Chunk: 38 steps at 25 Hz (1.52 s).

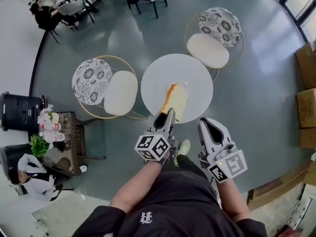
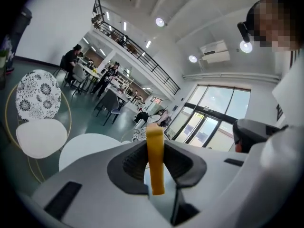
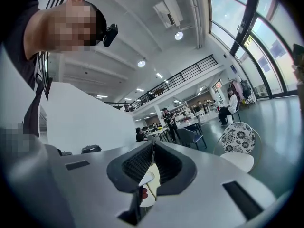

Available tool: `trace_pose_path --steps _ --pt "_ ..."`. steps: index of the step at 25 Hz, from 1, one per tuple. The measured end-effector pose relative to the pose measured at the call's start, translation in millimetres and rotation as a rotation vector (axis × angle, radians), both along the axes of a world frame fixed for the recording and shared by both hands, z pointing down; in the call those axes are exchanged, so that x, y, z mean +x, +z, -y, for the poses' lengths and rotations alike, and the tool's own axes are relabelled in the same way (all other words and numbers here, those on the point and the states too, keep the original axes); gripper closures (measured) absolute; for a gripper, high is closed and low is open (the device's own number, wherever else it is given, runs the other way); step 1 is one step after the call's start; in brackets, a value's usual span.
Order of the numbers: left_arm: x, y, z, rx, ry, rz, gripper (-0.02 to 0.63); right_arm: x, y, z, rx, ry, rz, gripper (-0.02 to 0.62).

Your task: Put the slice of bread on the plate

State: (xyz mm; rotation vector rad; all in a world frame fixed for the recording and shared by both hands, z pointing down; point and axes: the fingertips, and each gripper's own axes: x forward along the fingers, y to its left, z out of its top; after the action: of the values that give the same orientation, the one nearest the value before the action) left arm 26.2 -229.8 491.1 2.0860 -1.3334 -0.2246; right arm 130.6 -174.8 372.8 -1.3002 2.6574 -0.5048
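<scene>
A slice of bread (image 1: pixel 176 99) with a golden-brown crust is held on edge in my left gripper (image 1: pixel 168 113), which is shut on its near end. It hangs over the near side of a round white table top (image 1: pixel 192 75). In the left gripper view the bread (image 2: pixel 155 160) stands upright between the jaws of the left gripper (image 2: pixel 155 144), with the table (image 2: pixel 88 151) below and to the left. My right gripper (image 1: pixel 205 125) is beside it on the right, near the table's edge. Its jaws stand together with nothing between them (image 3: pixel 153 148). I can make out no separate plate.
Two round chairs with white cushions and patterned backs flank the table, one at the left (image 1: pixel 106 85) and one at the far right (image 1: pixel 215 38). Cardboard boxes (image 1: pixel 307 83) are stacked at the right. A low side table with bottles and a plant (image 1: pixel 57 135) stands at the left.
</scene>
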Motion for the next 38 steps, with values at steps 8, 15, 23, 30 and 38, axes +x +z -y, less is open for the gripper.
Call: trace_pose_path --steps 8,15,23,30,38 --pt "-2.2 110.2 57.1 -0.218 -0.153 -0.192 0.514 2.1 44.9 53.9 -0.070 -0.021 -0.032 0.589" --pt "2.7 181.1 97.2 -0.304 -0.205 -0.253 0.514 13.1 96.1 92.3 -0.173 -0.013 -0.048 0.589" --pt "6.2 242.4 124.2 -0.399 -0.269 -0.325 0.514 17.3 135.6 116.3 -0.248 -0.022 -0.058 0.589" --pt "4.6 278.0 129.5 -0.483 -0.303 -0.302 0.514 18.0 154.6 122.2 -0.290 -0.028 -0.054 0.589" --pt "-5.4 296.5 126.6 -0.551 -0.311 -0.067 0.434 19.0 163.1 119.3 -0.315 -0.045 -0.037 0.589"
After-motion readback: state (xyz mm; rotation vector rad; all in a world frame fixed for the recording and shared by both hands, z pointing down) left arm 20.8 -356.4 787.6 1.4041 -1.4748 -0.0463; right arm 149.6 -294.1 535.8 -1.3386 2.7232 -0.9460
